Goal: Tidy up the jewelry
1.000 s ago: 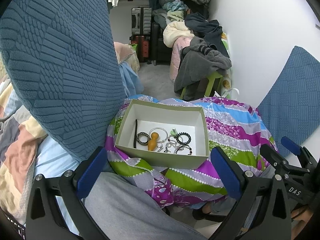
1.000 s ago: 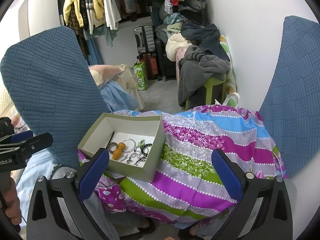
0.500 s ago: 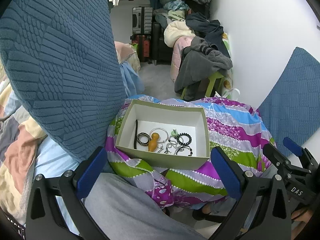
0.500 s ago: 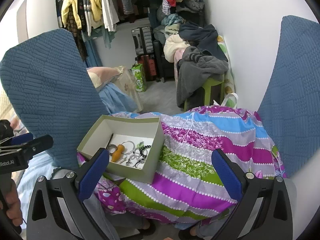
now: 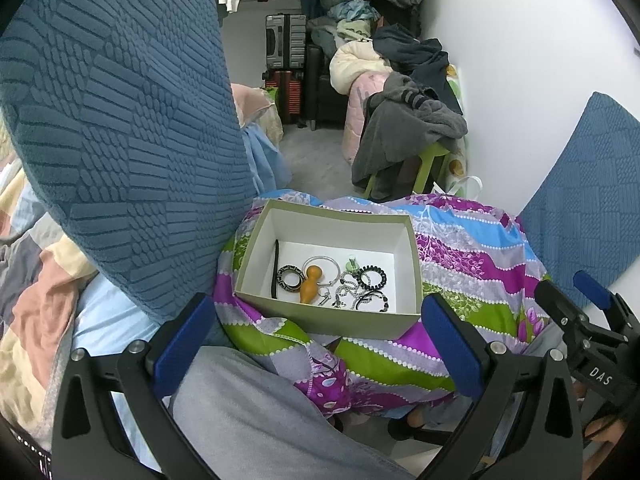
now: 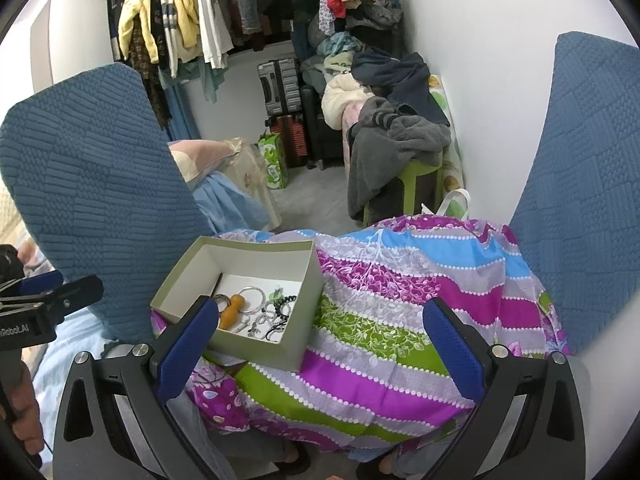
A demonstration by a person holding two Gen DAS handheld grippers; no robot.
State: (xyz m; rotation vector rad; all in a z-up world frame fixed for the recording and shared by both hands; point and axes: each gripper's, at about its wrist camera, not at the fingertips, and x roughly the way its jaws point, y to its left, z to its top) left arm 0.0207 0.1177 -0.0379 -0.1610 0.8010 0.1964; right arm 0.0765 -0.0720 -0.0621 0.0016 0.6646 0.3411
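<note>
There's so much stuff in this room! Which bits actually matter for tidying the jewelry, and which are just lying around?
For the job:
open box
orange gourd-shaped piece
silver bangle
black beaded bracelet
patterned ring
left gripper
right gripper

Just lying about:
colourful cloth
blue cushions
suitcase
grey garment
hanging clothes

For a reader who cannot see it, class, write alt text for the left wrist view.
An open cardboard box of jewelry sits on a bright striped cloth; inside lie a silver ring, an orange gourd-shaped charm, a black beaded bracelet and a patterned band. The left gripper frames it, fingers wide open and empty.
</note>
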